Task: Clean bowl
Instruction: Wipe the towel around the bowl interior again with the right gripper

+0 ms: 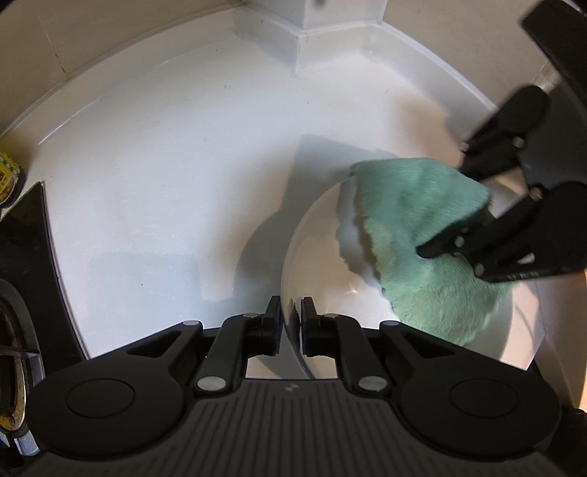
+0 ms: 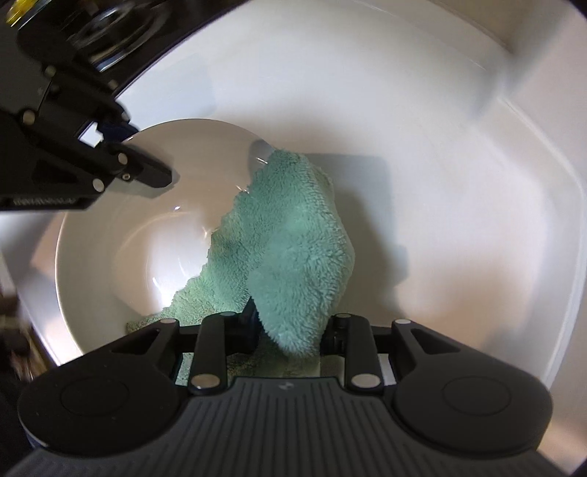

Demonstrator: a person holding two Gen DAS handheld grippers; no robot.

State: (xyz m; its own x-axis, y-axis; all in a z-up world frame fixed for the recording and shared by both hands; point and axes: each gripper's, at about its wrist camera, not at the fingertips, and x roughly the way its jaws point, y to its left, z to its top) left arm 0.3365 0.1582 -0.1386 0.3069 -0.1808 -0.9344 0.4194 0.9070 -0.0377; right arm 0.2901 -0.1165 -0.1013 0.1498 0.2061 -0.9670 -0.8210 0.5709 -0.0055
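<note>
A white bowl [image 1: 323,257] stands on a white counter, seen also in the right wrist view [image 2: 110,235]. My left gripper [image 1: 291,315] is shut on the bowl's near rim. It also shows in the right wrist view [image 2: 135,154] at the bowl's far-left rim. My right gripper [image 2: 286,326] is shut on a green fluffy cloth [image 2: 290,242] that lies over the bowl's right side and rim. In the left wrist view the cloth [image 1: 422,227] drapes into the bowl under my right gripper [image 1: 436,238].
The white counter [image 1: 165,183] runs back to a wall corner with a white post [image 1: 330,22]. A black stove top [image 1: 25,264] with a burner lies at the left edge, a yellow-labelled jar [image 1: 7,176] behind it.
</note>
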